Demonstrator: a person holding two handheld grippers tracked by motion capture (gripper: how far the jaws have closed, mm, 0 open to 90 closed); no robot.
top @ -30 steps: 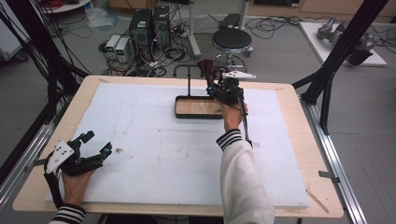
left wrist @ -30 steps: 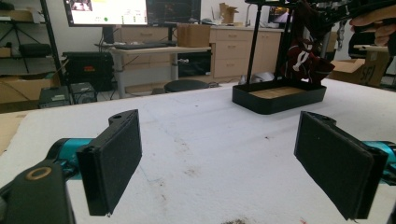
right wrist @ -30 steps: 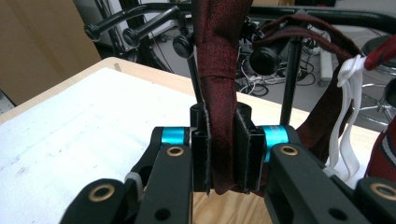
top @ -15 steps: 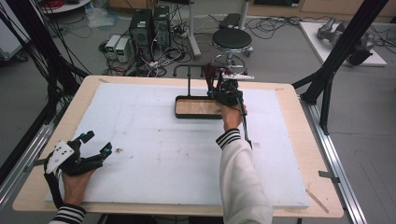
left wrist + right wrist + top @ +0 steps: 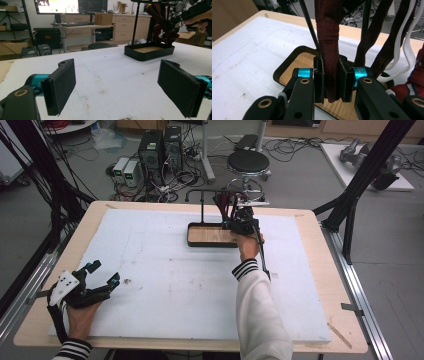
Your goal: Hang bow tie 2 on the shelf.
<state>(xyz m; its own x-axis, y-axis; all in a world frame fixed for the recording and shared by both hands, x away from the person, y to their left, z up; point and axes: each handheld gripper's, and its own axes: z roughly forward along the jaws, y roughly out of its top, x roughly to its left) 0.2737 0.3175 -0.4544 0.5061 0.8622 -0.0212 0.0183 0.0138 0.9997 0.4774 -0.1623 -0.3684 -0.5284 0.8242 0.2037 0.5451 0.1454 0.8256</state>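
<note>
The dark red strap (image 5: 329, 50) hung from the black stand (image 5: 202, 205) over the wood-bottomed tray (image 5: 210, 236) at the far side of the worktop (image 5: 175, 270); our right gripper (image 5: 331, 82) had its jaws clenched on the strap's lower end, just above the tray; white cords (image 5: 409, 42) dangled beside it. Our left gripper (image 5: 102, 272) sat at the near left corner, well apart from the tray, jaws released wide with nothing between them.
</note>
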